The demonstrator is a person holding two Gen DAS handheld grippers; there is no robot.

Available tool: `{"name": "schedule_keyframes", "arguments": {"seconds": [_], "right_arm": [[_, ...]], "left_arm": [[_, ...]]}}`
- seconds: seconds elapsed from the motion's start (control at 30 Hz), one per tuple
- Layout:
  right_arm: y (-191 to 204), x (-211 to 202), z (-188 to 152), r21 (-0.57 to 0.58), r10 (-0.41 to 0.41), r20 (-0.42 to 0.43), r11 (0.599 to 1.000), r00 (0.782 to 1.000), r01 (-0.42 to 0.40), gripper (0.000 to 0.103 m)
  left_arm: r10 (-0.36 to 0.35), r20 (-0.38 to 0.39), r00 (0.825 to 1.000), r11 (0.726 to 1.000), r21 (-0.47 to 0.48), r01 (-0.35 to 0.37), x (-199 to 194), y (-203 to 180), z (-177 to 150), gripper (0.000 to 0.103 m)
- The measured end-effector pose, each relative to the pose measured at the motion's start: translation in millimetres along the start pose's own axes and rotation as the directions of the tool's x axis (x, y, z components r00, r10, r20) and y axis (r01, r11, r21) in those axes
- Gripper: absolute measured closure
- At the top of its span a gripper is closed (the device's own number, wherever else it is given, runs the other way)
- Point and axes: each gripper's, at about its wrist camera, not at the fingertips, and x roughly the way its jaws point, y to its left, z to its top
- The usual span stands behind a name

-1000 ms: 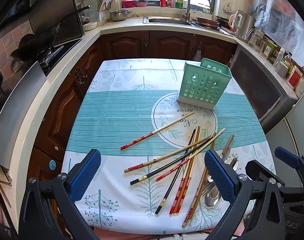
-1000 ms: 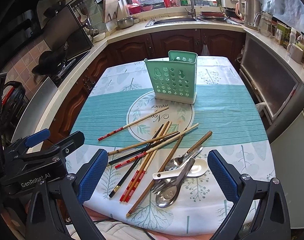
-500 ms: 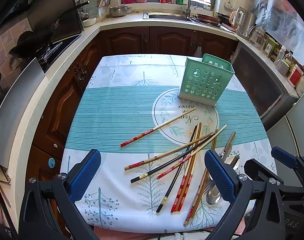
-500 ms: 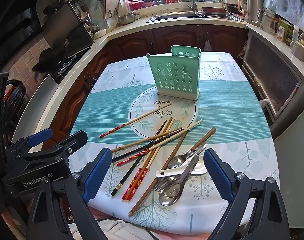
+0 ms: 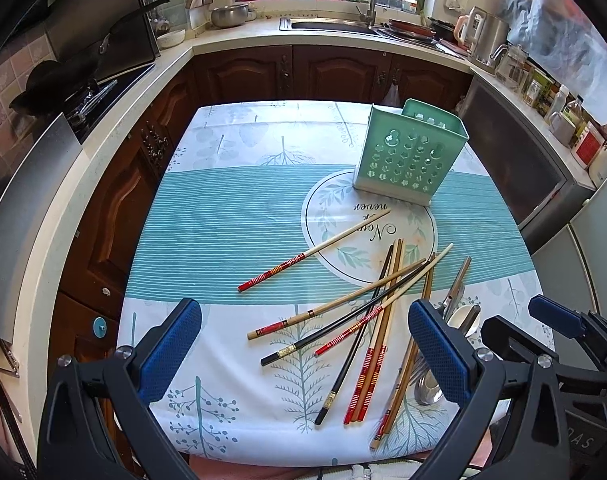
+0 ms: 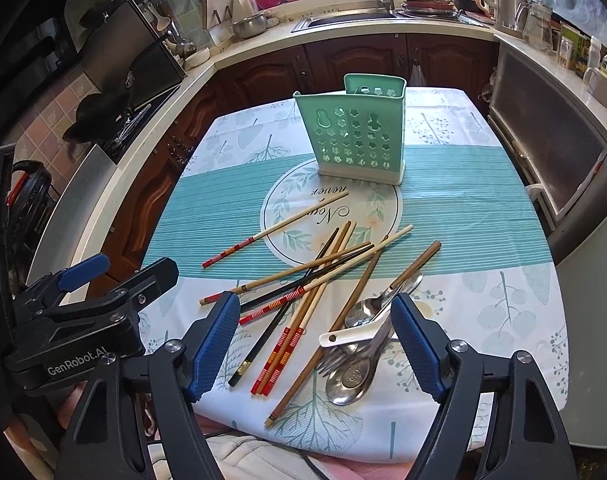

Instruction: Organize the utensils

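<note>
Chopsticks (image 6: 303, 280) lie crossed in a loose pile on the near tablecloth (image 6: 483, 208), spoons (image 6: 359, 344) just right of them; green perforated utensil holder (image 6: 351, 140) stands upright farther back, apparently unfilled. Sorting looks unstarted. Next move likely calls for pinching one stick. Left gripper (image 5: 303, 352) and right gripper (image 6: 315, 344) hover near edge, both spread wide, grasping nothing.

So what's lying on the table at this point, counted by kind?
Chopsticks: 9
Metal spoons: 2
White spoon: 1
Fork: 1, partly buried under the spoons
Green holder: 1
Total: 14
</note>
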Motion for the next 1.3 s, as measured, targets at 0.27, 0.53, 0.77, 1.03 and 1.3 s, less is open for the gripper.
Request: {"name": "schedule_keyframes", "arguments": {"seconds": [0.27,0.53,0.77,1.03,1.3], "right_arm": [[-5.6,20.7,11.5,0.057,-0.002,-0.058,0.998,0.998,0.005,0.030],[-19.8,51.1,41.7,0.235,0.090,-0.144,0.970,0.985,-0.055,0.042],[-42.9,108.7,50.7,0.437,0.174,-0.231,0.897,0.957,-0.058,0.063],[-69.1,175.1,33.9,0.573,0.225,-0.288,0.820,0.931,-0.022,0.075],[-70.7,205.3,33.4,0.599,0.223,-0.300,0.801,0.928,0.002,0.080]], "left_arm": [[0.001,0.018,1.000,0.992,0.125,-0.003,5.2,-4.7,19.4,0.001],[-0.073,0.009,0.997,0.955,0.289,0.067,26.3,-12.5,48.4,0.001],[-0.114,-0.119,0.986,0.920,0.363,0.150,74.7,-14.8,66.3,0.018],[-0.091,-0.239,0.967,0.864,0.464,0.196,134.0,-21.5,66.1,0.050],[-0.093,-0.320,0.943,0.826,0.504,0.252,168.0,-31.5,65.9,0.063]]}}
